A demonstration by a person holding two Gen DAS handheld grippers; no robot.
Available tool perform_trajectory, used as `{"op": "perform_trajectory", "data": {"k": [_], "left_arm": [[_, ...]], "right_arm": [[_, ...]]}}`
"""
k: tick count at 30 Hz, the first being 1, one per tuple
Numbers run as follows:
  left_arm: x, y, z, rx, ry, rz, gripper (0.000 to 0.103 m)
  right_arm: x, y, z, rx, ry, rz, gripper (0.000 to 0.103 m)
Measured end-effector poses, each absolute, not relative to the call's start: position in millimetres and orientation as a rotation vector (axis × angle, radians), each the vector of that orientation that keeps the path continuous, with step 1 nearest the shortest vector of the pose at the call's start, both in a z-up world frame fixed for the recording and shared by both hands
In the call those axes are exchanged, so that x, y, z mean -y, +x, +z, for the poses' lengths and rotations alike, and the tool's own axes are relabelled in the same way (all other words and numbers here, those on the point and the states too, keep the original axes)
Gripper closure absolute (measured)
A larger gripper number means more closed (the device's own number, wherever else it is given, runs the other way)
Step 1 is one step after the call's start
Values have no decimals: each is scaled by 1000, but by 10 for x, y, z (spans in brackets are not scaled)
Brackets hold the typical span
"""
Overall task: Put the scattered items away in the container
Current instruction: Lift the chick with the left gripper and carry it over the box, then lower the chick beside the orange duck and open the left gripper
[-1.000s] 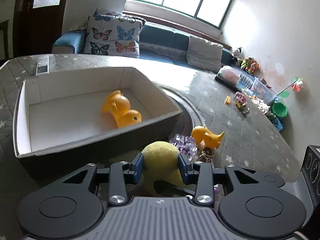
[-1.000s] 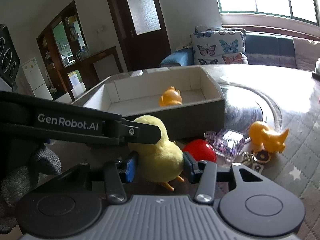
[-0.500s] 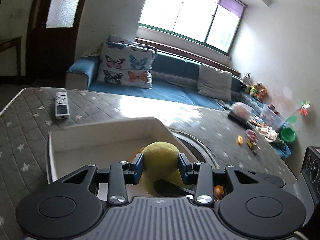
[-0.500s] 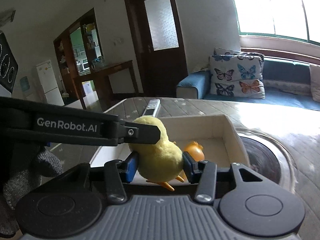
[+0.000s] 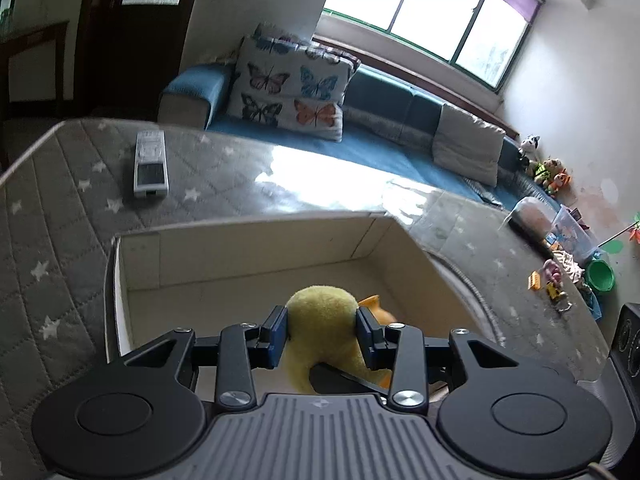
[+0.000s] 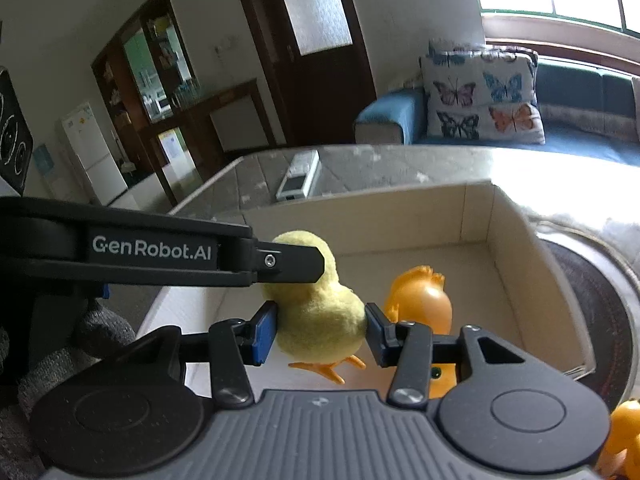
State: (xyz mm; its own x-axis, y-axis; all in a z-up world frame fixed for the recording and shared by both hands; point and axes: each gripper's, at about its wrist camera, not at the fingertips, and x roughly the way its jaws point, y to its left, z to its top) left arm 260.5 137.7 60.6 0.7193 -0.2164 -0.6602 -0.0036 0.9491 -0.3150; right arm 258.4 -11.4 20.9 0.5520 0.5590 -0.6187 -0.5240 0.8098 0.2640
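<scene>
Pinching the yellow plush chick (image 5: 322,312) between its blue pads, the left gripper (image 5: 322,334) had carried the toy up from the table beside the box, where it sat a second earlier among the loose items, to a spot over the container (image 5: 256,246). The right gripper (image 6: 320,330) also had its pads pressed against the same chick (image 6: 320,320), one on each flank, so the toy hung gripped from two directions with its orange feet dangling free of any surface. In the right wrist view the left tool's finger (image 6: 288,264) crossed in front of the chick's head. Half a second earlier the box's near wall still lay ahead of the tools; by this moment the cream floor of the container spread directly beneath and beyond the chick, and the near wall had dropped out of sight under the gripper bodies. An orange plastic duck (image 6: 420,300) already lay on the box floor just beside and behind the chick. A second orange toy (image 6: 622,436) sat outside the box at the right edge of the right wrist view, and a remote control (image 5: 150,162) lay well apart on the quilted table cover (image 5: 60,216). Judged from this, the chick stood ready for release into the box, and at least one scattered item remained outside.
</scene>
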Motion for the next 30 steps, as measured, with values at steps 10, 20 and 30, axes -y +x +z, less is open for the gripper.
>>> {"op": "perform_trajectory", "data": {"k": [10,20,30], "left_arm": [[-1432,2640,505,-775,-320,-127,63],[-1474,2570,533,-768,-345,-92,63],[-1461,2461,645,-742,-341,-81,63]], "right_arm": [[27,2538,124,-760,5,637,54],[100,2362,232,-717,-16,620,49],[254,2198,350,-689,-10,616,42]]}}
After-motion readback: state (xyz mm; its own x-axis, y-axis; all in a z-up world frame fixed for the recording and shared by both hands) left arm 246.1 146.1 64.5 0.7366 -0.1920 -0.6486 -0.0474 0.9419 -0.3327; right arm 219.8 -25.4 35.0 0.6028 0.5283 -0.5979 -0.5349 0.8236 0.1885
